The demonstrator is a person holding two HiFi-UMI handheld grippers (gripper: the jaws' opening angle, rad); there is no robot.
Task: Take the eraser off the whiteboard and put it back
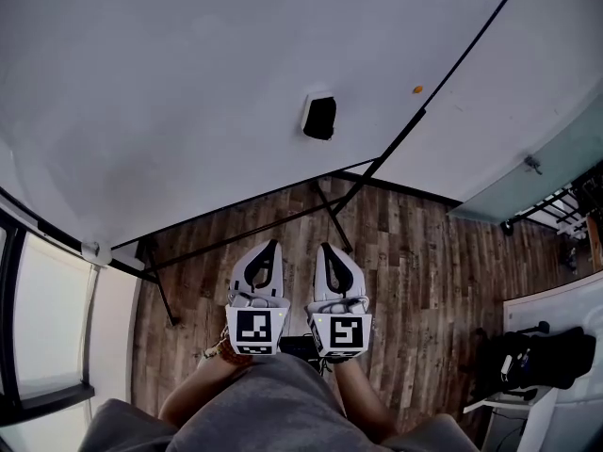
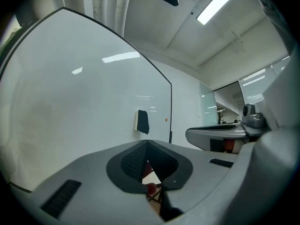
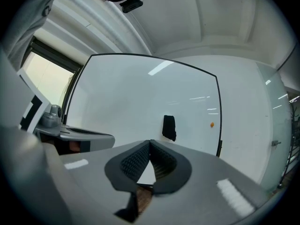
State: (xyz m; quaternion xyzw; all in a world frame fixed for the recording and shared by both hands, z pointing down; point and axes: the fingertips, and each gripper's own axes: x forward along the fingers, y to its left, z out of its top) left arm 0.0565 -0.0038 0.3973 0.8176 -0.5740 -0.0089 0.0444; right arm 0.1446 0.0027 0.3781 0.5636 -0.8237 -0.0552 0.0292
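1. The black rectangular eraser (image 1: 320, 118) clings to the large white, black-framed whiteboard (image 1: 170, 83), just above the centre of the head view and well apart from both grippers.
2. The left gripper (image 1: 270, 249) and right gripper (image 1: 326, 250) sit side by side at lower centre, each clenched tight on nothing.
3. Likely risk: arriving with the jaws pressed together would shove the eraser sideways or knock it onto the brown wooden plank floor (image 1: 405, 252).
4. A shallow pinch on its edge could let it slip.
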